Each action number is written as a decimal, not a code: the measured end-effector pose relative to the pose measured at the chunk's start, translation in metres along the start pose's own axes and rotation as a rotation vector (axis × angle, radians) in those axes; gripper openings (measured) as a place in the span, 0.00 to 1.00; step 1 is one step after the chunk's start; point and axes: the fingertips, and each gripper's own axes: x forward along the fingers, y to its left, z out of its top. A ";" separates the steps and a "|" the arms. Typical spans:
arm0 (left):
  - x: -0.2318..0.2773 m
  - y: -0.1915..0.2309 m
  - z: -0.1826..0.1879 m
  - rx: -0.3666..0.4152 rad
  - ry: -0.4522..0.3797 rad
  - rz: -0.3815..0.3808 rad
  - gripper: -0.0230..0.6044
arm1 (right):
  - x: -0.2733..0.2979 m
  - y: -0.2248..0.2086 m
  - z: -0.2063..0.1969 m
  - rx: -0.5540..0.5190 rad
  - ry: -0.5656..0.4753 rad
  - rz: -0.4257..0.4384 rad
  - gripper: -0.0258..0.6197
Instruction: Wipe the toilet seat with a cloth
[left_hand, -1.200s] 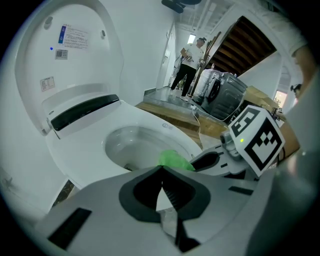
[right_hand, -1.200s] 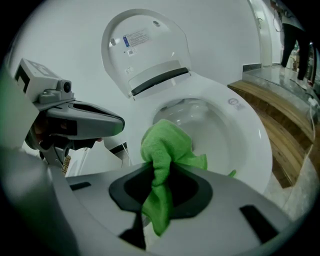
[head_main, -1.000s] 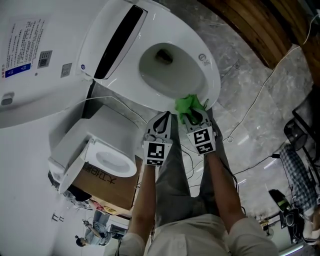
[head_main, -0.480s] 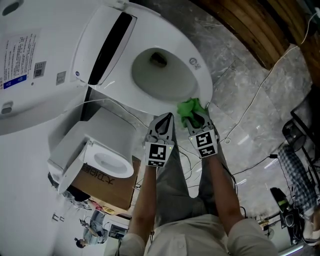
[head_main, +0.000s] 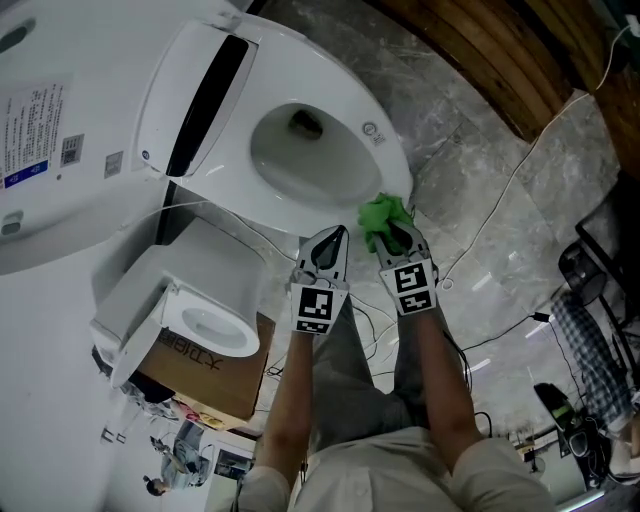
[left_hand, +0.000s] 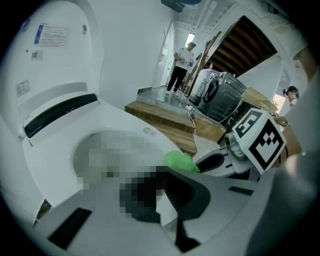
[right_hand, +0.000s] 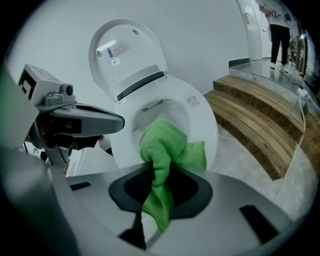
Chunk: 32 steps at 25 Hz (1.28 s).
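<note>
A white toilet with its lid (head_main: 60, 120) raised fills the upper left of the head view. Its seat (head_main: 385, 150) is down around the bowl. My right gripper (head_main: 397, 236) is shut on a green cloth (head_main: 381, 217), and the bunched cloth lies against the seat's front edge. In the right gripper view the cloth (right_hand: 162, 150) hangs between the jaws of the right gripper (right_hand: 157, 192), in front of the seat (right_hand: 200, 115). My left gripper (head_main: 328, 246) is shut and holds nothing, just left of the right one and off the seat. The left gripper view shows the cloth (left_hand: 177, 161) past the seat (left_hand: 135, 125).
A white fixture (head_main: 215, 325) sits on a cardboard box (head_main: 200, 370) at lower left. Cables (head_main: 500, 200) trail over the marble floor. Wooden steps (head_main: 500, 60) run along the upper right. A person (left_hand: 180, 65) stands far off, beside a metal appliance (left_hand: 220, 95).
The right gripper has slid the cloth along the seat's rim toward its front tip. The left gripper has kept its place beside it, and the view has shifted slightly.
</note>
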 end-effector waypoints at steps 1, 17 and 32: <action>0.002 -0.001 0.001 0.000 -0.001 -0.001 0.06 | -0.001 -0.002 0.001 -0.002 0.000 -0.001 0.18; 0.026 -0.011 0.024 -0.011 -0.015 0.006 0.06 | -0.004 -0.047 0.026 -0.023 -0.013 -0.035 0.18; 0.038 0.001 0.046 -0.023 -0.037 0.022 0.06 | 0.012 -0.077 0.074 -0.113 -0.014 -0.096 0.18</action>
